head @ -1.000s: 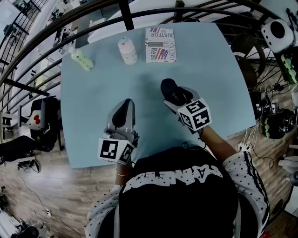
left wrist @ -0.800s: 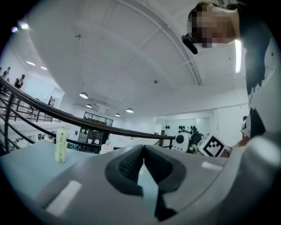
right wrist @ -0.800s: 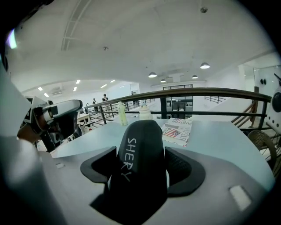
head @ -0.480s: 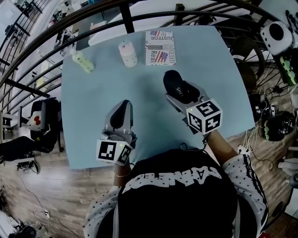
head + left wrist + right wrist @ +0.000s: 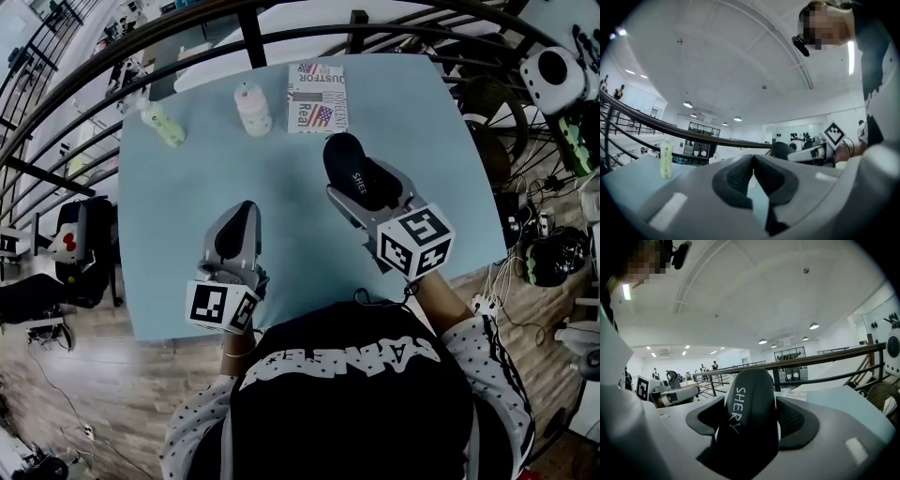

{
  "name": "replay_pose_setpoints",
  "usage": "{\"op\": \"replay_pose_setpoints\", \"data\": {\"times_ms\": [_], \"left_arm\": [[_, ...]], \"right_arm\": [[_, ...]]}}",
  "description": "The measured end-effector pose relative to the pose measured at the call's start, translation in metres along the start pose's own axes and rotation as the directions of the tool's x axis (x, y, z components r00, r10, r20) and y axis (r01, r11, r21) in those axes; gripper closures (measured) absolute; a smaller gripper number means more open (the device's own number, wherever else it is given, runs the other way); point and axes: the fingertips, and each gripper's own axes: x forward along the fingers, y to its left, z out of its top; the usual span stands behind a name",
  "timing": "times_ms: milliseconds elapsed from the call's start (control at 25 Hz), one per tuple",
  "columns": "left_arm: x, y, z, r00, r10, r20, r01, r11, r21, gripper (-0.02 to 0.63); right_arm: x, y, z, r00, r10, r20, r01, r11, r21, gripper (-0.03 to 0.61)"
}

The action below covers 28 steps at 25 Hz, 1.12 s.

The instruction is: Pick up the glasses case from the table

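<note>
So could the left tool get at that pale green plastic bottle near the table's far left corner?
Probably yes. The left tool is empty, jaws together, and only bare light blue table lies between it and the pale green plastic bottle; the jaws would need to open first.

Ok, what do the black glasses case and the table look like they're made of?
The glasses case: probably hard plastic or leatherette, smooth matte black with a soft sheen and white lettering. The table: looks like laminate or painted board, flat, even pale blue, no grain showing; can't tell which.
</note>
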Motion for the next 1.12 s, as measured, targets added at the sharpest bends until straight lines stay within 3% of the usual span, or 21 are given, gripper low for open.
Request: {"op": "replay_pose_setpoints", "data": {"times_ms": [1120], "left_arm": [[-0.0038,-0.0008,-0.0026,1.0,-0.003,-0.013,0.003,1.0,0.004,0.614]], "right_arm": [[-0.0046,0.0051,0.0079,1.0,-0.002,0.022,0.002,1.0,-0.001,0.224]]}}
